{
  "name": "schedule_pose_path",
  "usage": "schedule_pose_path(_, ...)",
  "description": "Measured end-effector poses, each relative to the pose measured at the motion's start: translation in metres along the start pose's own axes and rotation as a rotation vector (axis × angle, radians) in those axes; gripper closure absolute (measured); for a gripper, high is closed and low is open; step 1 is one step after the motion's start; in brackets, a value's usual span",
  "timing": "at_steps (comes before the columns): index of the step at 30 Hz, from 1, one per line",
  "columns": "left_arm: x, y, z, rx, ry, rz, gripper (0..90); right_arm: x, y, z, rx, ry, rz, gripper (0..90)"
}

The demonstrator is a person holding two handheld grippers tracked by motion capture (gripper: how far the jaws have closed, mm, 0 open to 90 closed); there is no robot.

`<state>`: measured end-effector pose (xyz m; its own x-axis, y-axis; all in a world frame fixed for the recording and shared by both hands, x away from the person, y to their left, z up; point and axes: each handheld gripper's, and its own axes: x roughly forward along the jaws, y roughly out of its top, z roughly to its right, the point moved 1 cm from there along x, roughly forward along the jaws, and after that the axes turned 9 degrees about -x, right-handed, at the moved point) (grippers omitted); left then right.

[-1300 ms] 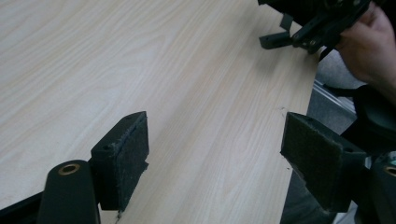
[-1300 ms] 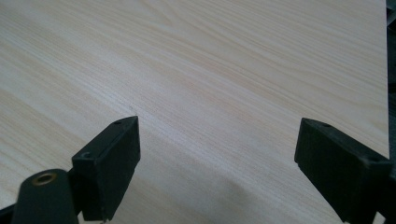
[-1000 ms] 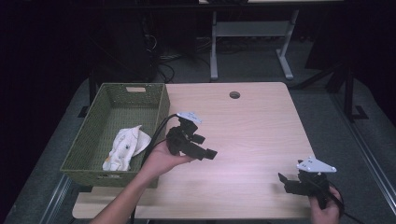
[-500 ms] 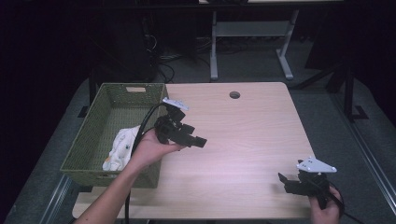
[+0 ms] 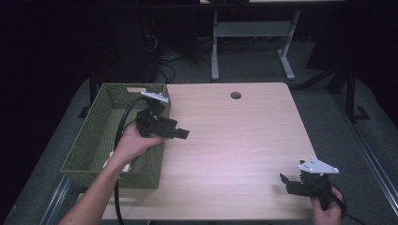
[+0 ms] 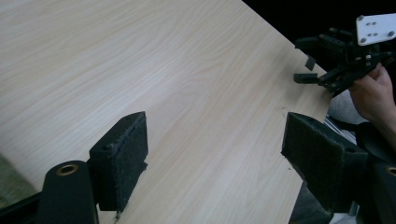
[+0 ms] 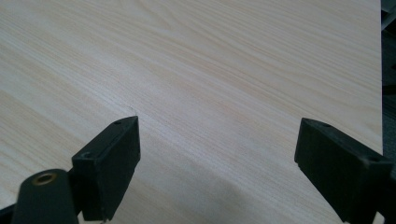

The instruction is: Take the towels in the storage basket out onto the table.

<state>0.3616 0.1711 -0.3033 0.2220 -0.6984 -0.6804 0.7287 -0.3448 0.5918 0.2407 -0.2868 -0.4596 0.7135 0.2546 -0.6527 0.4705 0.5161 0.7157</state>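
Over the right-hand rim of the green basket [image 5: 96, 140] is where the left tool [image 5: 176, 133] sits, held in the person's left hand [image 5: 133, 143], its black jaws poking out past the basket edge over the bare wood of the bench [image 5: 234, 140]. In the left gripper view that tool [image 6: 215, 154] has its jaws spread wide apart with nothing between the pads, just pale wood grain underneath and a sliver of green basket weave in the bottom left corner. Its cable loops back down across the basket toward the person's forearm.

The basket itself is on the left end of the bench, hanging a bit over the left edge, and there's a bit of something white [image 5: 109, 161] peeking out inside it, right by the wrist, mostly hidden by the arm so can't say much about it.

Well apart from the basket, at the near right corner of the bench, the right tool [image 5: 287, 183] is held low by the right hand [image 5: 326, 211], grey plate on top. From the right gripper view, the tool [image 7: 217, 158] is wide open too, empty, only bench surface between the jaws. You can also spot it from the left gripper view, far off at the bench edge [image 6: 306, 70].

There's a round cable hole [image 5: 235, 95] in the bench, on the far side, right of the basket.
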Motion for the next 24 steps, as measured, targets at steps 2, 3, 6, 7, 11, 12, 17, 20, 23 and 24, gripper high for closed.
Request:
schedule_pose_path(2,-0.005,-0.002,-0.006,-0.016,0.007,0.002,22.5,0.0,0.0,0.0,0.001,0.001,0.0,13.9)
schedule_pose_path(3,-0.008,-0.004,-0.01,-0.022,0.014,0.004,22.7,0.0,0.0,0.0,0.001,0.0,0.0,13.9)
schedule_pose_path(6,-0.018,-0.009,-0.02,-0.044,0.029,0.016,23.0,-0.001,0.0,0.0,0.001,0.0,-0.002,13.9)
schedule_pose_path(7,-0.021,-0.01,-0.024,-0.052,0.033,0.021,23.2,0.0,0.0,0.0,0.0,0.0,-0.002,13.9)
schedule_pose_path(11,-0.033,-0.017,-0.038,-0.082,0.055,0.028,24.0,0.001,0.001,-0.001,-0.004,0.002,-0.002,13.9)
schedule_pose_path(12,-0.035,-0.018,-0.042,-0.092,0.057,0.031,24.3,0.001,0.001,-0.001,-0.006,0.001,-0.002,13.9)
schedule_pose_path(17,-0.045,-0.025,-0.058,-0.136,0.072,0.046,24.7,0.0,0.001,-0.001,-0.002,0.0,-0.003,13.9)
schedule_pose_path(20,-0.049,-0.028,-0.064,-0.147,0.085,0.044,24.7,0.0,0.001,-0.001,-0.002,-0.001,-0.002,13.9)
schedule_pose_path(23,-0.055,-0.031,-0.069,-0.165,0.096,0.056,24.9,0.0,0.0,0.0,-0.003,-0.002,-0.002,13.9)
schedule_pose_path(24,-0.056,-0.032,-0.071,-0.17,0.099,0.056,24.9,0.0,0.0,0.0,-0.002,-0.002,-0.002,13.9)
